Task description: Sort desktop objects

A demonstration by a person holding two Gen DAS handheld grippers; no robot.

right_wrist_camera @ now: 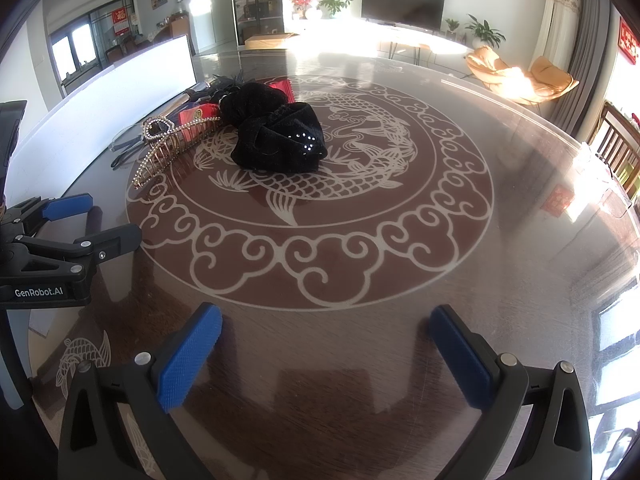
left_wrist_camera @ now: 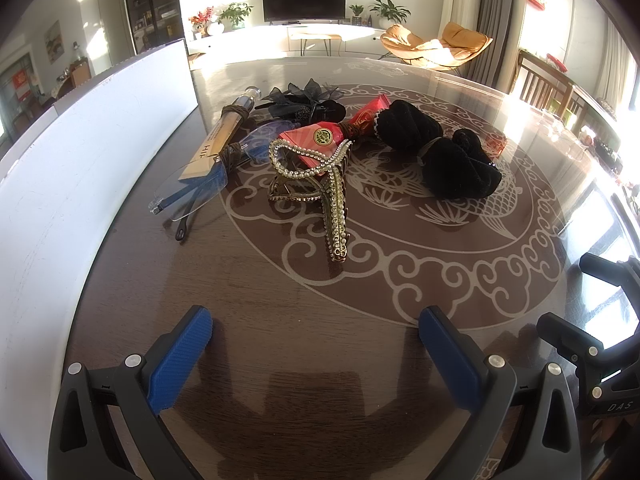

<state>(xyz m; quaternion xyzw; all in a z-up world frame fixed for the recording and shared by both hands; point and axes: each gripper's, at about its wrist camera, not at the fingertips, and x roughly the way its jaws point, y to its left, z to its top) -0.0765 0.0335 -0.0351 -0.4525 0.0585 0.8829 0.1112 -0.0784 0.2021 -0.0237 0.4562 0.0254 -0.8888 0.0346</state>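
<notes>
Blue ribbed pads face each other across a wide gap on the left hand-held gripper, which hangs low over the glossy brown worktop with nothing between its fingers. The right hand-held gripper is held the same way, spread wide and empty, just beside the left one and aimed across the carp pattern. Both point at a small heap near the middle of the worktop. At its front lies a rhinestone hair claw, gold-toned, its long toothed arm stretching toward the left camera. Touching it on the left are rimless glasses with blue temples, resting partly over a pale tube bound with brown cord. A red packet sits behind the claw, and a black velvet scrunchie with a few sparkles lies on the right of the heap. A white box stands along the worktop's left side
</notes>
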